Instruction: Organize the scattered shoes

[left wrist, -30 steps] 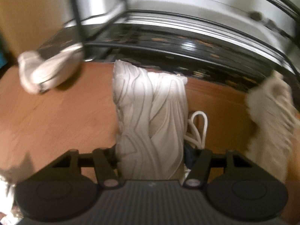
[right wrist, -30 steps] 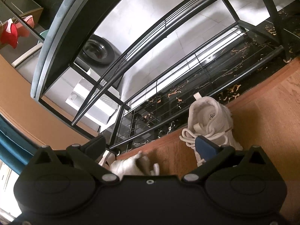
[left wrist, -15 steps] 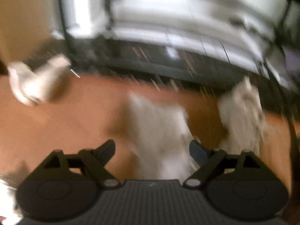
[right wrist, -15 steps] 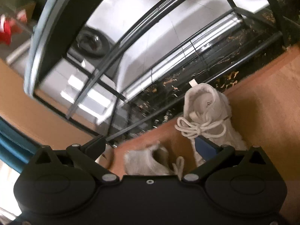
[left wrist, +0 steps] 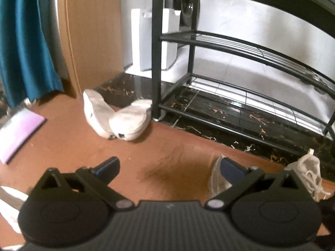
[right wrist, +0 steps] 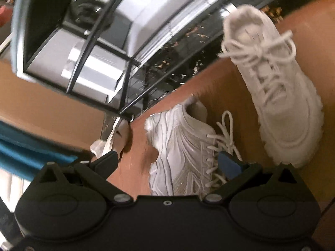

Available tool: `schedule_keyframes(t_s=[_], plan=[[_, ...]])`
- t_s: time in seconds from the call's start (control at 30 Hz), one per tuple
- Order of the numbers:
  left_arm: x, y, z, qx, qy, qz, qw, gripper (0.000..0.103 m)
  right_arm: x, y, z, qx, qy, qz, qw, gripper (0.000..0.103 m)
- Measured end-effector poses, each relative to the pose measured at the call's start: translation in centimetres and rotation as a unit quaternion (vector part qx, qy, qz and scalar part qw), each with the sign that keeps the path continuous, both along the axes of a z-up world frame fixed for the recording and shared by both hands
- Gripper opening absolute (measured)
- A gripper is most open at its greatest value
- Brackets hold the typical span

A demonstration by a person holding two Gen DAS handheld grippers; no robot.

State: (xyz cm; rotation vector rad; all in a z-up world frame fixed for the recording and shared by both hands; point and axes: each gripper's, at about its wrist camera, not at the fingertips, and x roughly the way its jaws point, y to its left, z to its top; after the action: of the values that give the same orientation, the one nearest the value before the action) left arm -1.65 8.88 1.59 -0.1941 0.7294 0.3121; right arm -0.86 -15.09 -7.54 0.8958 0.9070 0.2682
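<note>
My left gripper is open and empty above the wooden floor. Two white shoes lie overturned, soles showing, by the left leg of the black shoe rack. A white sneaker peeks from behind my right finger, and a laced one lies at the far right. My right gripper is open over the white ribbed sneaker, which lies on its side between the fingers. A chunky white laced sneaker stands upright to its right. The overturned pair shows partly by the rack leg.
A teal curtain hangs at the left. A purple-white flat object lies on the floor below it. A white appliance stands behind the rack. Black marble flooring runs under the rack. Another white shoe sits at the lower left edge.
My left gripper let go of the ribbed sneaker, opened and swung left and up. My right gripper moved down toward the two sneakers, which now fill its view.
</note>
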Motion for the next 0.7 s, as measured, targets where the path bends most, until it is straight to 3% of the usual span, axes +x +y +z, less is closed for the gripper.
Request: schedule_keyframes(t_s=[0.17,0.7], plan=[[0.2,0.6,-0.3,-0.020,0.001,0.009,0.9998,0.102,0.3,0.5,-1.6,0.012,0.020,-0.023,0.999,0.100],[0.6,-0.5,-1.1,0.002,0.018,-0.022,0.9996,0.102,1.6,3.0,-6.3,-0.003,0.068,-0.035,0.997,0.102]])
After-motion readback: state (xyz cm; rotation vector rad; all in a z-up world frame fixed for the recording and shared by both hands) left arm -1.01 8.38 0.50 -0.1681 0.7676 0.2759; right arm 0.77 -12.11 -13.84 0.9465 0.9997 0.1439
